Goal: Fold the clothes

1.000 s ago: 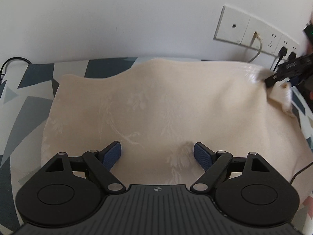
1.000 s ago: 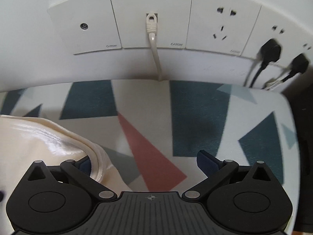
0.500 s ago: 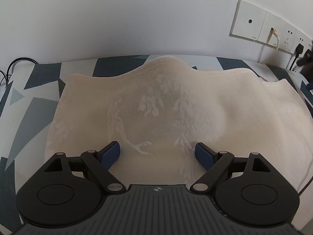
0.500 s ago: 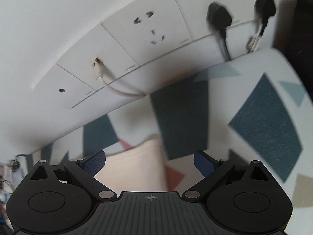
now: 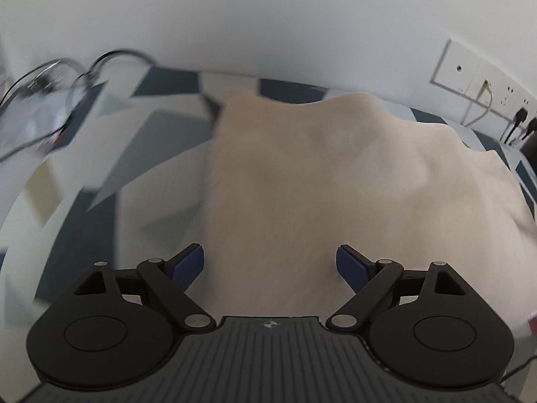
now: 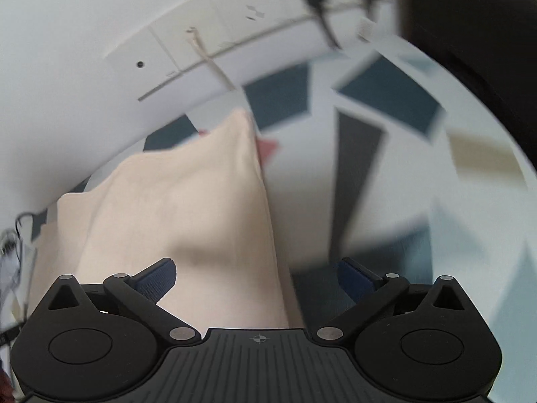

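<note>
Left wrist view: the left gripper (image 5: 270, 262) has its jaws spread wide and holds nothing; its blue pads (image 5: 188, 263) stand apart above the near part of the cream garment (image 5: 335, 181). The garment lies spread on the surface (image 5: 100, 235), which carries a cover patterned in dark blue, grey and white shapes. The left pad sits just at the garment's left edge, the right pad over the cloth; whether either touches it cannot be told. Beyond the garment's far left corner, a tangle of dark cables (image 5: 60, 77) lies near the wall, heavily blurred. Beyond its far right corner, a row of white wall sockets (image 5: 480, 77) carries a pale cable and dark plugs.

Right wrist view: the right gripper (image 6: 256, 277) likewise has its jaws wide apart and empty. The garment's right edge (image 6: 188, 201) runs between the two pads, the left pad over cloth, the right pad over the bare patterned cover (image 6: 386, 154). The garment tapers to a far corner that points toward the wall sockets (image 6: 235, 30). Both views show motion blur.
</note>
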`<state>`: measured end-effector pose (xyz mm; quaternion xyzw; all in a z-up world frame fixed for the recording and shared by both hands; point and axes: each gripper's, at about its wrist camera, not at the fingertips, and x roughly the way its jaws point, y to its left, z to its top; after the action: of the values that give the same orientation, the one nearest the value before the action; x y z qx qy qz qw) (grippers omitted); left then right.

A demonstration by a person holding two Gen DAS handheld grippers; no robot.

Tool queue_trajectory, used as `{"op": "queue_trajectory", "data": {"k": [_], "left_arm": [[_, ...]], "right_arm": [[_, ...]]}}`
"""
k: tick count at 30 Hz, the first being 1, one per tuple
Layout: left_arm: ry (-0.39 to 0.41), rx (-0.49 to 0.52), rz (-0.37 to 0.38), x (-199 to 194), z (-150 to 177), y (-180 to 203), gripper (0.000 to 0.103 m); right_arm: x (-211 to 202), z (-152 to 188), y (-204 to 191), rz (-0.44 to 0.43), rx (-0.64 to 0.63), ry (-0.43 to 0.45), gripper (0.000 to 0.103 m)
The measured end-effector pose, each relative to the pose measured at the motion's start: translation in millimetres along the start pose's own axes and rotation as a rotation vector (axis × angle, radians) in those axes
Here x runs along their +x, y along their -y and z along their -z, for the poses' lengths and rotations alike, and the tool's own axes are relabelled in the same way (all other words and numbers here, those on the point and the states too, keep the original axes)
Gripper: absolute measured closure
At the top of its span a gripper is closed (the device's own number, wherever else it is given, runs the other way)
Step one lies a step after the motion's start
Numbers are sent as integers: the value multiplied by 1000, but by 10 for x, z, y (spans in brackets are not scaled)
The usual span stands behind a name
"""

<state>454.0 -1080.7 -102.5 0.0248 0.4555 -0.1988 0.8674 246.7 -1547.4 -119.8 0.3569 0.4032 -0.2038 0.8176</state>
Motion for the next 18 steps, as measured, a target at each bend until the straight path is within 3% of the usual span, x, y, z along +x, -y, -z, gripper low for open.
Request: {"op": "queue_trajectory", "data": {"k": [3, 7, 8, 10, 13, 14, 15, 16, 18], "left_arm": [[-23, -107, -19, -143, 259, -276, 13], [-57, -239, 59, -232, 486, -478, 13], [-56, -248, 71, -228, 505, -481, 13], [-42, -232, 77, -184, 488, -424, 11], [-21, -207, 86, -118, 463, -337, 9], [-14, -198, 90, -97, 455, -308, 17], [-9, -178, 97, -87, 442, -276, 38], [-7, -150, 108, -87, 427, -243, 85], [-5, -101, 123, -98, 396, -194, 85]], "right_arm": [[-158, 397, 17, 9, 100, 31, 1], [-181, 775, -86, -9, 205, 81, 2], [-183, 801, -131, -5, 209, 113, 6], [-131, 813, -195, -22, 240, 142, 23], [-24, 820, -310, -7, 251, 162, 25], [1, 831, -371, 10, 229, 165, 27], [26, 843, -432, 28, 207, 168, 40], [42, 857, -484, 52, 183, 175, 62], [23, 910, -496, 94, 171, 204, 80]]}}
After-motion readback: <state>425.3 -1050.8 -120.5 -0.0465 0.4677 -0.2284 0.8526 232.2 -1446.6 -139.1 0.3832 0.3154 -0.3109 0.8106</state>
